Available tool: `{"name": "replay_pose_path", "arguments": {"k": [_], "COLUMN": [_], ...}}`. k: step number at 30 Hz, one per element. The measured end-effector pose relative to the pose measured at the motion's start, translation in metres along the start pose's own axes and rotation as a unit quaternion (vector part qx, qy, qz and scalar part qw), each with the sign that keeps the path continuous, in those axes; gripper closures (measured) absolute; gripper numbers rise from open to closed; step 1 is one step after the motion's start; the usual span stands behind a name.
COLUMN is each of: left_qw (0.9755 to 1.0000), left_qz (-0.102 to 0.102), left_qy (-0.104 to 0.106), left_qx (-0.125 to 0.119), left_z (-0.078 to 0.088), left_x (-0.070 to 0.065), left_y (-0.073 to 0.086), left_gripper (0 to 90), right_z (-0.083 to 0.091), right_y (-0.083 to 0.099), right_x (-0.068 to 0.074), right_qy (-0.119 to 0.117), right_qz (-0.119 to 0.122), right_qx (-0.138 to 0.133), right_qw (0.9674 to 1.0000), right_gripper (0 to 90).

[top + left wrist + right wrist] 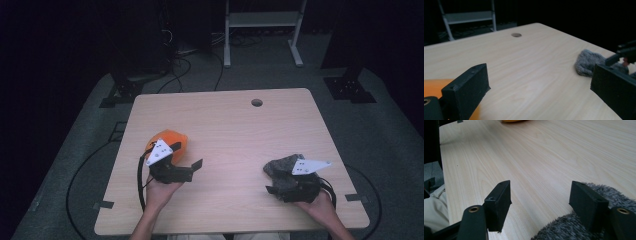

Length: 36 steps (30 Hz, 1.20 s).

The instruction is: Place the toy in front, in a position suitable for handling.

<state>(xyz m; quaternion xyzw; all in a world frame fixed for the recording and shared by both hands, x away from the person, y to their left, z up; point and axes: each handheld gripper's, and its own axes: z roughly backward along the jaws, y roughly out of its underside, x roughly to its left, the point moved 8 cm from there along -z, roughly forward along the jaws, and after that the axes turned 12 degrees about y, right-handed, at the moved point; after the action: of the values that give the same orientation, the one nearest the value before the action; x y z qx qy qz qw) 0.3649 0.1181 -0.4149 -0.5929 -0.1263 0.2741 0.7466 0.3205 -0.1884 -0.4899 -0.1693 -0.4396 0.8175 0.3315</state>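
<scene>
Looking along the right gripper (540, 200): jaws spread wide, bare wooden table (544, 157) between them. Fuzzy grey cloth (564, 227) bunched up against the right-hand jaw. Bit of something orange (512, 121) way off at the top edge.

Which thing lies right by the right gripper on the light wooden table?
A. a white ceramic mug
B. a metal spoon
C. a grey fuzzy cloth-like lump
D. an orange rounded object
C: the grey fuzzy cloth-like lump lies beside and under the right gripper, whose jaws stand open over the light wooden table.
</scene>
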Motion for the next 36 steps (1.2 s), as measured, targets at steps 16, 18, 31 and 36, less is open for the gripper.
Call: {"name": "replay_pose_path", "arguments": {"k": [16, 18, 31, 36], "left_qw": [0.9945, 0.9937, 0.9862, 0.9845], "left_qz": [0.023, 0.033, 0.101, 0.130], "left_qy": [-0.100, -0.105, -0.128, -0.111], "left_qx": [-0.021, -0.022, 0.030, 0.039], "left_z": [0.057, 0.060, 0.045, 0.044], "left_x": [0.071, 0.079, 0.115, 0.117], "left_y": [0.009, 0.015, 0.052, 0.061], "left_gripper": [1.1, 1.1, 4.2, 8.9], "right_z": [-0.002, -0.002, -0.003, 0.000], "right_y": [0.001, 0.002, 0.004, 0.003], "right_x": [0.000, 0.000, 0.000, 0.000], "right_qy": [-0.003, -0.003, -0.003, 0.000], "right_qz": [0.000, 0.000, 0.000, 0.000], "right_qx": [0.004, 0.005, 0.011, 0.005], "right_qw": [1.0000, 1.0000, 0.9999, 1.0000], "right_gripper": [32.3, 32.3, 32.4, 33.0]}}
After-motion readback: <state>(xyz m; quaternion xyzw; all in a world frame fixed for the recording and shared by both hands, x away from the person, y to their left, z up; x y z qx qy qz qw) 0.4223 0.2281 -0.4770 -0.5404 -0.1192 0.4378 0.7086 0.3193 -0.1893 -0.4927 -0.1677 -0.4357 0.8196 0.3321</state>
